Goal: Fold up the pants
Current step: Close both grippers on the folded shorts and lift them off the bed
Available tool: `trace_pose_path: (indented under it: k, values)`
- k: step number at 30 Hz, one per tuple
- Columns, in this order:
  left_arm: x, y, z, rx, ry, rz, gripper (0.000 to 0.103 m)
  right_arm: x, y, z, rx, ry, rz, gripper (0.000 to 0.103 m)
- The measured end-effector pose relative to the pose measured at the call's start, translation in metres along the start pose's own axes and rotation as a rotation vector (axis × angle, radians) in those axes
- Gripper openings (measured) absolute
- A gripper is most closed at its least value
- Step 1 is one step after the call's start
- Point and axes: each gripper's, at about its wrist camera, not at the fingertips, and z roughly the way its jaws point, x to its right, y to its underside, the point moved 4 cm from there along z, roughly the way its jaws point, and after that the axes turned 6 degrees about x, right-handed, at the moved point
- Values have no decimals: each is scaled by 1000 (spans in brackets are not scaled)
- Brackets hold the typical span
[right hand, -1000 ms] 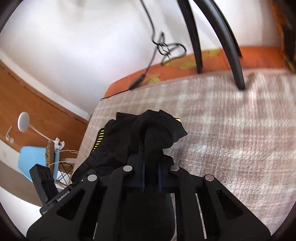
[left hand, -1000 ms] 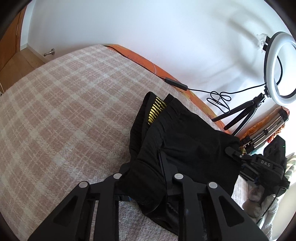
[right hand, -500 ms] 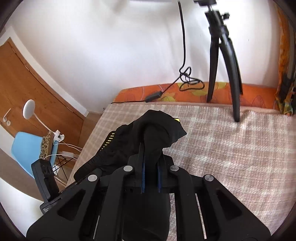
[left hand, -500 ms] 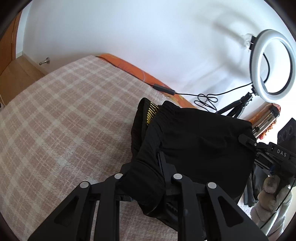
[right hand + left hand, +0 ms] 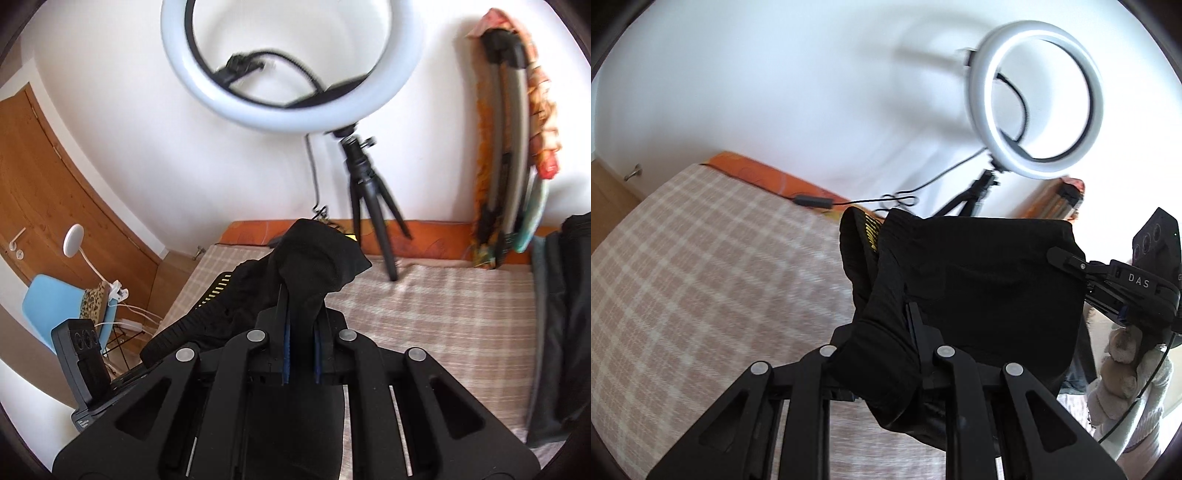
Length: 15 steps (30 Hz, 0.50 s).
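We see a bare white wall (image 5: pixel 110 92) behind a bed with a beige checked blanket (image 5: pixel 701 258), edged by an orange patterned sheet (image 5: pixel 757 175); a lit white ring lamp (image 5: pixel 291 62) stands on a black tripod (image 5: pixel 365 199), a wooden door (image 5: pixel 44 166) and pale blue chair (image 5: pixel 48 306) to the left

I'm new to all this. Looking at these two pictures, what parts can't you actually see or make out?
- Left view: the pants' lower part, hidden behind the left gripper.
- Right view: the fingertips of the right gripper, wrapped in cloth.
- Both views: the ring light, motion-blurred.
- Right view: the dark bundle at the right edge, cut off.
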Motion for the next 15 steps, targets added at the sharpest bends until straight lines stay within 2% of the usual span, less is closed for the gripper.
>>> trace_pose_path:
  k: [8, 15]
  values:
    - [86, 4, 8, -6, 98, 75, 16, 51, -25, -77, 78, 59, 15, 10]
    - [175, 17, 27, -28, 177, 156, 16, 117, -45, -139, 135, 135, 35, 10]
